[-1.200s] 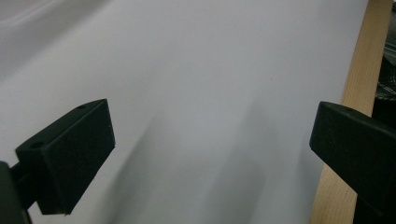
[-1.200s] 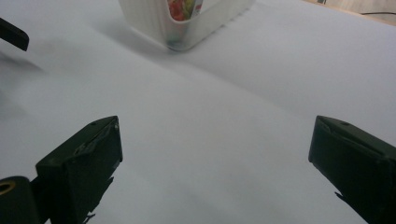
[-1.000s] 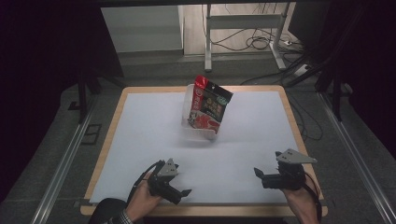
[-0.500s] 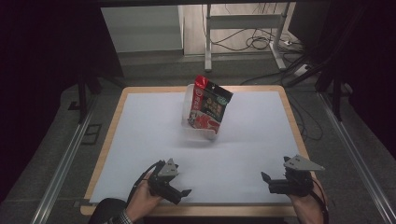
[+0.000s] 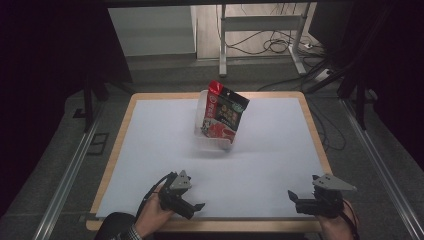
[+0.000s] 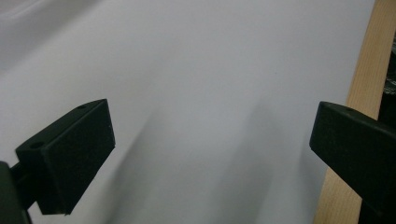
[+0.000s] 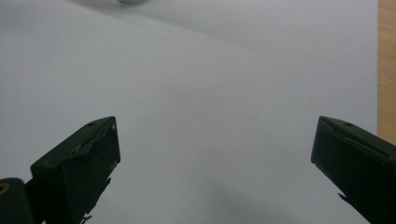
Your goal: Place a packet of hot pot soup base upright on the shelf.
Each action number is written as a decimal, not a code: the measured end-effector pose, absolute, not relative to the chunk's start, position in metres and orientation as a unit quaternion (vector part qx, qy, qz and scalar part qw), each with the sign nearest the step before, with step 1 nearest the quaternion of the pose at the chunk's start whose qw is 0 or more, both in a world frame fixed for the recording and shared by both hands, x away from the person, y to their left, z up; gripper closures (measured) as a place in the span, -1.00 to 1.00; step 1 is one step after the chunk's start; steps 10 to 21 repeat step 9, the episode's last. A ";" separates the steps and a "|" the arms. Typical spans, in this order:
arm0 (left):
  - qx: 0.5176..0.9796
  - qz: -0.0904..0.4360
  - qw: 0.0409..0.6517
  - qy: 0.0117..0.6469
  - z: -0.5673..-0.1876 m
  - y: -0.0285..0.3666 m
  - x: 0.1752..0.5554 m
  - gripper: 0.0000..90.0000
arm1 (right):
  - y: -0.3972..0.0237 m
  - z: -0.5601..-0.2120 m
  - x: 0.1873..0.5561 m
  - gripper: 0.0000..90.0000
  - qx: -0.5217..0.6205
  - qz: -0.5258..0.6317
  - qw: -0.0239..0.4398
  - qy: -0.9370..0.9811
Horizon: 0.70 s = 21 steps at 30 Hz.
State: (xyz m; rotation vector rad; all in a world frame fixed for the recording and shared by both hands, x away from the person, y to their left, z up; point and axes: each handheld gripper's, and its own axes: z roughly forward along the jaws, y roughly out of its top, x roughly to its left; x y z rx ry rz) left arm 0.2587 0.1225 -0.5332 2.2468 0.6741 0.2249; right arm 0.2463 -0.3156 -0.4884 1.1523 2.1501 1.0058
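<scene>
A red and black snack bag [image 5: 224, 113] stands tilted in a clear plastic container [image 5: 212, 142] at the far middle of the white table [image 5: 150, 145]. My left gripper [image 5: 199, 206] rests near the front edge at the left, held by a hand, its jaws wide apart over bare white surface [image 6: 210, 140]. My right gripper [image 5: 293, 196] sits near the front right corner, open as well, with nothing between its pads [image 7: 215, 154]. Both grippers are far from the bag.
A wooden rim [image 5: 313, 125] frames the table; it runs along the right side in the left gripper view [image 6: 359, 88] and right gripper view [image 7: 386, 70]. Metal rails [image 5: 70, 170] flank the table. Cables and a stand's legs [image 5: 260, 45] lie on the floor beyond.
My right gripper has drawn back toward the front edge and a little to the right. The left gripper and the bag have stayed put.
</scene>
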 end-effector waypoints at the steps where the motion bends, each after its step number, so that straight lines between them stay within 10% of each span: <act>1: 0.882 0.089 0.381 0.264 -0.533 0.122 0.259 -1.00 | -0.317 -0.489 0.247 -0.97 0.425 0.369 0.247 0.789; 21: 0.884 0.092 0.377 0.262 -0.534 0.121 0.259 -1.00 | -0.315 -0.496 0.249 -0.97 0.424 0.343 0.243 0.802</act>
